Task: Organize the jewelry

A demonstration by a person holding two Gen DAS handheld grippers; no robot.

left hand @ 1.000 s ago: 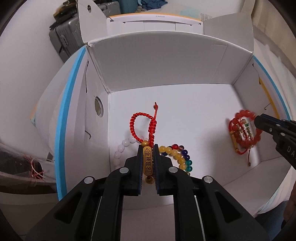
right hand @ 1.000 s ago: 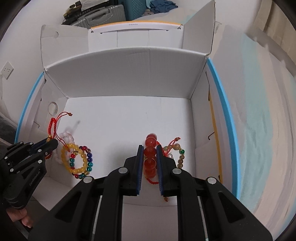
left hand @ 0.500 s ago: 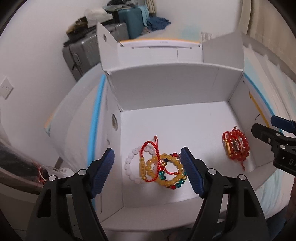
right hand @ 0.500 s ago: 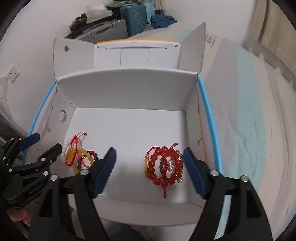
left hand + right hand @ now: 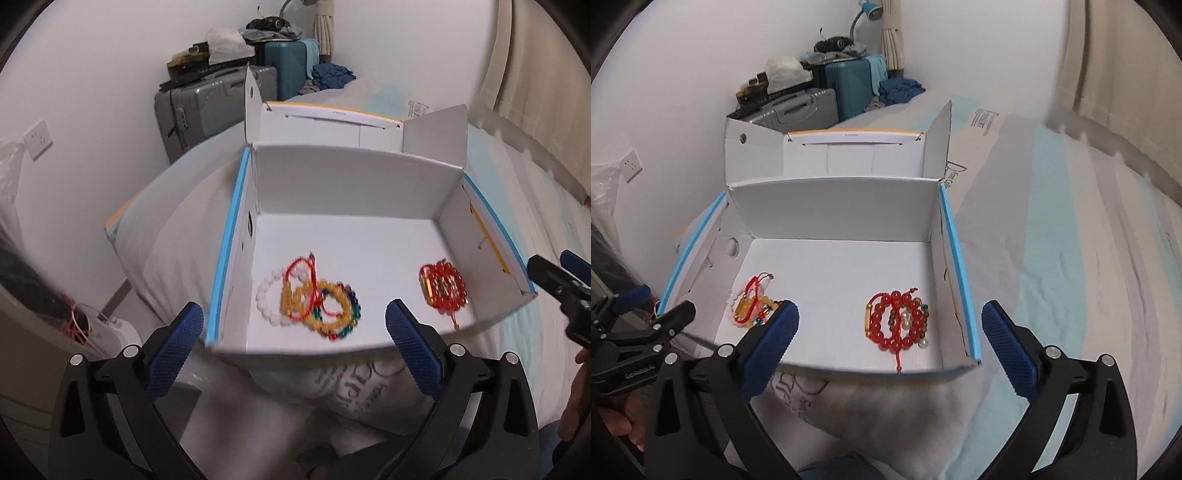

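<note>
Left gripper (image 5: 293, 338) and right gripper (image 5: 890, 338): jaws have just been opening, now wide and empty. Beyond them, in the white cardboard box (image 5: 354, 177) on the bed, lie a mixed bracelet pile (image 5: 308, 297) and a red bead bracelet (image 5: 897, 321). The bracelets look light, limp and slippery; grip across the beads, not the cord.

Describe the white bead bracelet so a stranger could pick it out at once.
Find the open white cardboard box on the bed. On its floor near the blue-edged left wall lies a cluster of bracelets. The white bead bracelet is the leftmost loop there, the only plain white one; its neighbours are red cord, yellow beads and multicoloured beads.
</note>
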